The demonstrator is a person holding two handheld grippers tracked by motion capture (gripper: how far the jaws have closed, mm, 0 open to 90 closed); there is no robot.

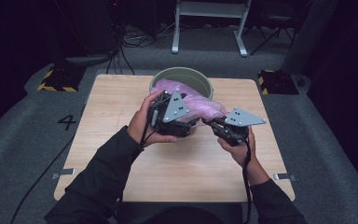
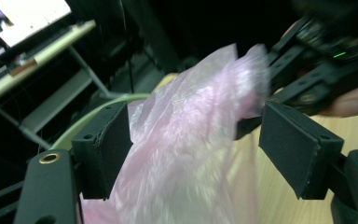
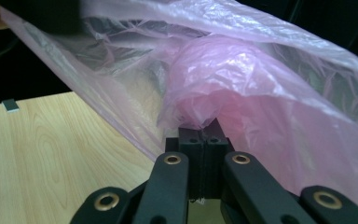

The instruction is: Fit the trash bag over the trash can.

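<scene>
Where pink bag [image 1: 200,105] drapes, bucket [image 1: 186,77] hides.

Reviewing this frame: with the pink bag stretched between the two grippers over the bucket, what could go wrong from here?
The right gripper pinches just a small bunch of the pink bag; a tug might tear the thin film or slip it free. The left gripper stands open around the bag without pressing it, so the bag may sag outside the green bucket instead of lining it.

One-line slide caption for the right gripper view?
Right gripper shut on pink plastic bag above the wooden table.
</scene>
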